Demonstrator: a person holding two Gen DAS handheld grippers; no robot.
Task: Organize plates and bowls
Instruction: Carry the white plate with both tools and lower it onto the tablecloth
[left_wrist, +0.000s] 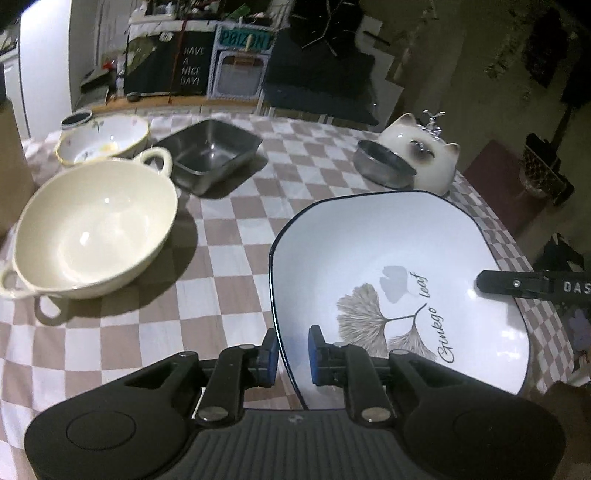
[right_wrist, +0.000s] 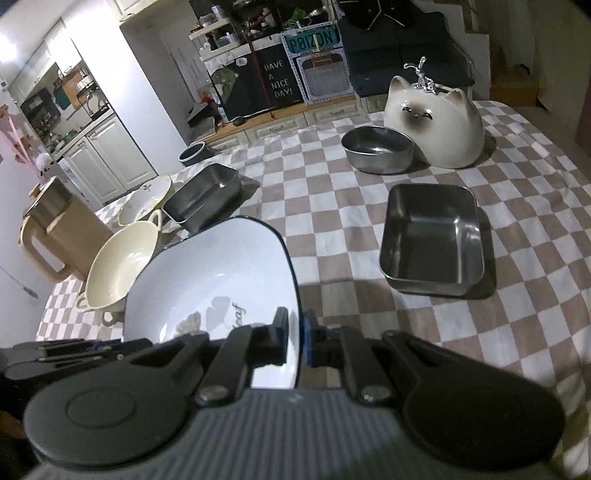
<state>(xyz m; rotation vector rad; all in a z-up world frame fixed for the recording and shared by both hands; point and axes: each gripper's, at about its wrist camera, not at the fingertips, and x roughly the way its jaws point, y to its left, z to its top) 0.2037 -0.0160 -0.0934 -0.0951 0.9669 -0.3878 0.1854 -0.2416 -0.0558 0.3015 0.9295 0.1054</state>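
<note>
A white square bowl (left_wrist: 388, 258) with a dark rim and a ginkgo leaf print hangs tilted over the checked tablecloth (left_wrist: 229, 258). My left gripper (left_wrist: 292, 354) straddles its near left rim. The blue pads stand a little apart from the thin wall, so it is open. One finger of my right gripper (left_wrist: 509, 284) lies over the bowl's right edge. In the right wrist view the same bowl (right_wrist: 210, 273) sits at lower left, and my right gripper (right_wrist: 295, 339) is shut on its right rim. My left gripper's body shows dark at the lower left edge.
A cream two-handled bowl (left_wrist: 92, 236), a flowered bowl (left_wrist: 103, 140) and a steel square pan (left_wrist: 210, 155) stand to the left. A round steel bowl (left_wrist: 384, 162) leans by a ceramic cat (left_wrist: 424, 151). A second steel pan (right_wrist: 432, 236) sits right; a beige jug (right_wrist: 51, 229) far left.
</note>
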